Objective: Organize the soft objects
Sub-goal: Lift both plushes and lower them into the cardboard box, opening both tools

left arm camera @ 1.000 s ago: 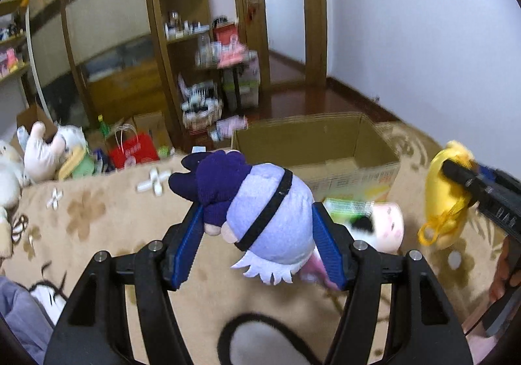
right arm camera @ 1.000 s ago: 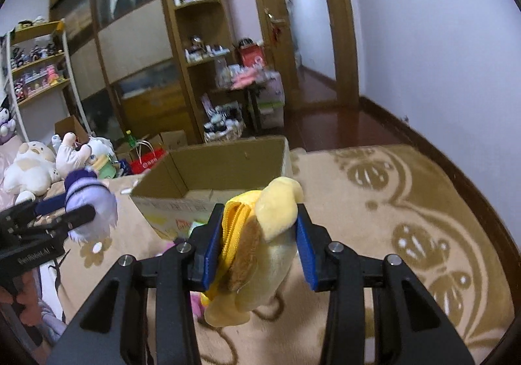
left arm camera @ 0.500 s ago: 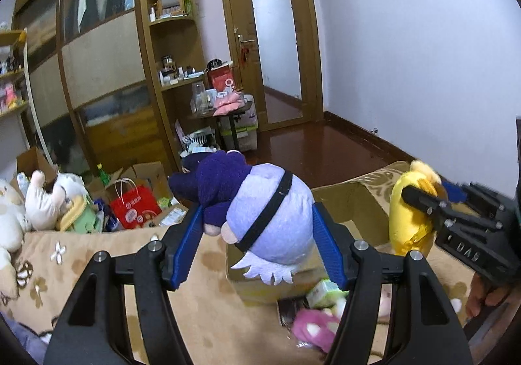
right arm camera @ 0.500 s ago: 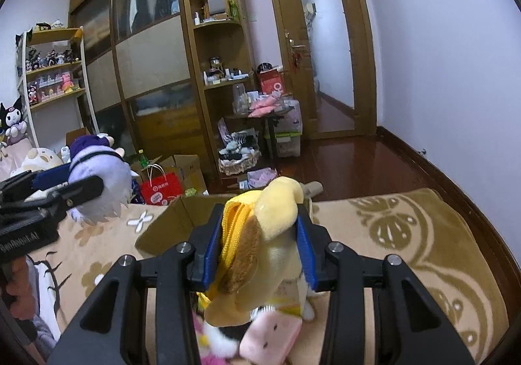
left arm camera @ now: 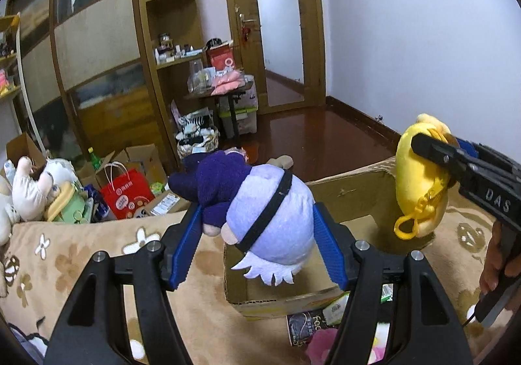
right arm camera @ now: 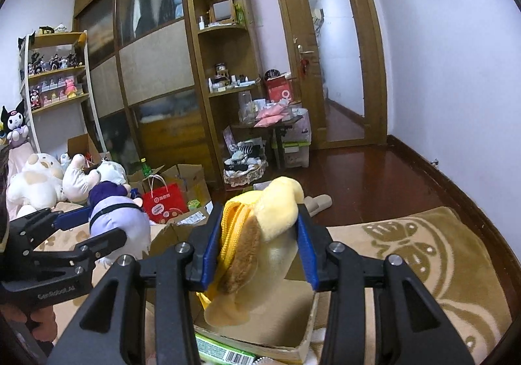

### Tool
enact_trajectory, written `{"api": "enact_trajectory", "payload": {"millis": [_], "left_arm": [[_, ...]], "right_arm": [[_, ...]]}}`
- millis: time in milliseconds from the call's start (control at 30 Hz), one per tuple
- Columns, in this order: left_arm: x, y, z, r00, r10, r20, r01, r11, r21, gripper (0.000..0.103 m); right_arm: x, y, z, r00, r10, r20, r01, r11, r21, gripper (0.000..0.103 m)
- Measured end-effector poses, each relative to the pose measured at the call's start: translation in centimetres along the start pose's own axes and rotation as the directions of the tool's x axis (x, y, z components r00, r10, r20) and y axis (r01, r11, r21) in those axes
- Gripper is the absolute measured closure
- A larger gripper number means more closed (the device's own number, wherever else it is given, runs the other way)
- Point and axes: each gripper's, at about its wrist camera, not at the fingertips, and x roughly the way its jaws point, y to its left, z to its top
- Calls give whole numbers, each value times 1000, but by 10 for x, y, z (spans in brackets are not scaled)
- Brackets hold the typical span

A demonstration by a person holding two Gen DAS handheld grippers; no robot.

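Observation:
My left gripper point(left arm camera: 257, 242) is shut on a purple plush point(left arm camera: 260, 211) with a dark blue cap and a black strap, held above the open cardboard box point(left arm camera: 345, 195). My right gripper point(right arm camera: 259, 249) is shut on a yellow plush point(right arm camera: 260, 241) with a yellow zipper, held above the same box point(right arm camera: 276, 329). In the left wrist view the yellow plush point(left arm camera: 420, 176) hangs at the right in the other gripper. In the right wrist view the purple plush point(right arm camera: 117, 218) shows at the left.
The box stands on a beige patterned blanket point(left arm camera: 75, 260). Small packets and a pink item point(left arm camera: 322, 342) lie by the box's near edge. White plush toys point(right arm camera: 35, 182) sit at the left. A red bag point(left arm camera: 125, 194), cartons and a wooden cabinet point(right arm camera: 156, 78) stand beyond.
Both grippers rose with their plush toys and came forward over the box. The box now lies directly below them instead of ahead.

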Motion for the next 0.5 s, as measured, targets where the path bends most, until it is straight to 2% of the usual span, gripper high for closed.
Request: {"api": "enact_trajectory", "payload": {"millis": [267,400,500], "left_arm": [[36,5,-10,996,-57,-68,54,997,-46,37],[45,9,-17,988,-129,-80,121,988,-97,36],[49,4,-20,987,-130,-91,123,990,-71,36]], "right_arm": [[32,4,-27,997,25,-72,-26,1000,-10,57],[42,0,-40,995,19,-99,-21,1000,-13,56],[47,-8,-48,994,20,-111,-18,1000,23,55]]}}
